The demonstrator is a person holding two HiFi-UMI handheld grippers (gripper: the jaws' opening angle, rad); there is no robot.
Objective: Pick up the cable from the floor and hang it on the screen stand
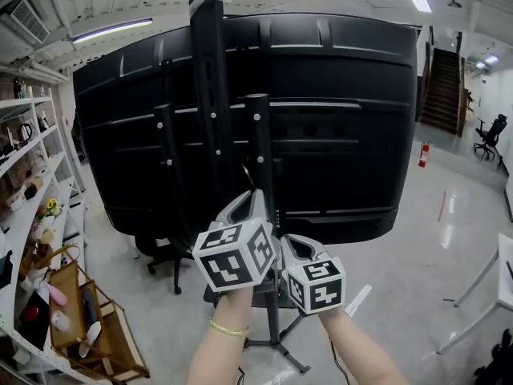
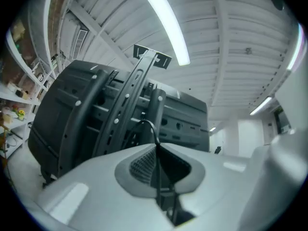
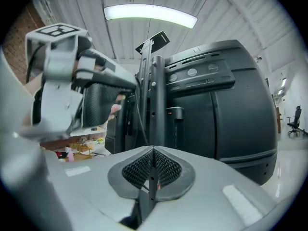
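Both tongs are held high at the back of the screen, close to the screen stand. Left tongs are pressed together, pinching the thin black cable, which arcs up out of the tips w/ the stand's dark uprights just beyond. Right tongs sit just right of & below the left, also closed. The cable drops from the left tips into their seam. Shelves are at far left.
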